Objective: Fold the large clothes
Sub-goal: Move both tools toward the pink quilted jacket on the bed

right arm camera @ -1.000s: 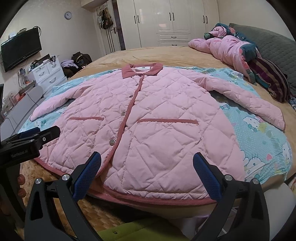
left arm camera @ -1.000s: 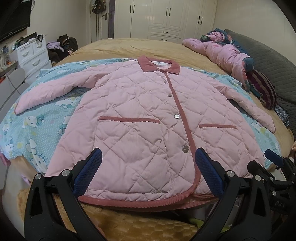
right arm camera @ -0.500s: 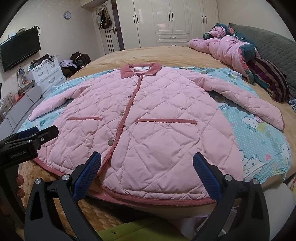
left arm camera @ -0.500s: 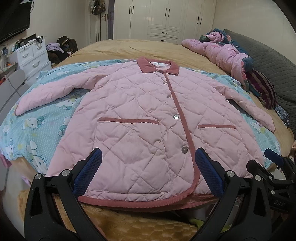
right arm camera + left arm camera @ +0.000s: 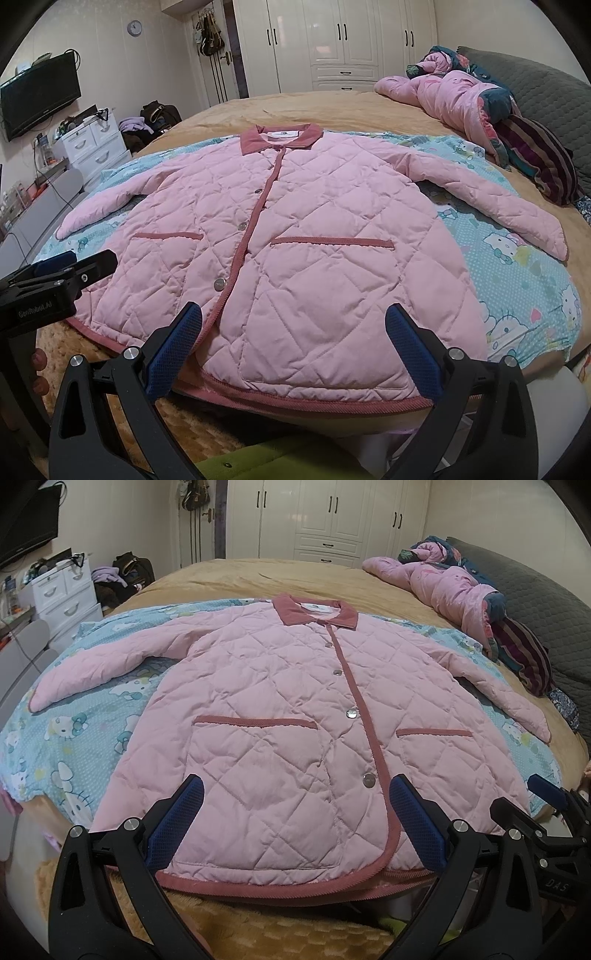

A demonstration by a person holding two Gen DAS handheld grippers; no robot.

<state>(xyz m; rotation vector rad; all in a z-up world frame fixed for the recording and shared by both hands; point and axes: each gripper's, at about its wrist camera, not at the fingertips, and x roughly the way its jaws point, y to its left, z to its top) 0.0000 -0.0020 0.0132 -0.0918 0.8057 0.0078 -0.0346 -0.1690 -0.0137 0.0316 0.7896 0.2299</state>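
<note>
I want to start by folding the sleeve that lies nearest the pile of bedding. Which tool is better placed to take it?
Probably the right tool: open and empty, it hangs over the pink jacket on that sleeve side. The left tool, also open, sits farther across.

Left gripper [image 5: 295, 825]: two black plastic arms, triangular cut-outs near the base, silver round screw heads at the joints. Fingertips [image 5: 177, 821] faced with blue pads, fine cross-hatched texture. Right gripper [image 5: 293, 345] same build and colours. Seen from the other's camera, white lettering shows on each black body; left one partly legible, reads "GenRobot". Fingertips of a hand [image 5: 38, 371] show beside the left gripper's body.
</note>
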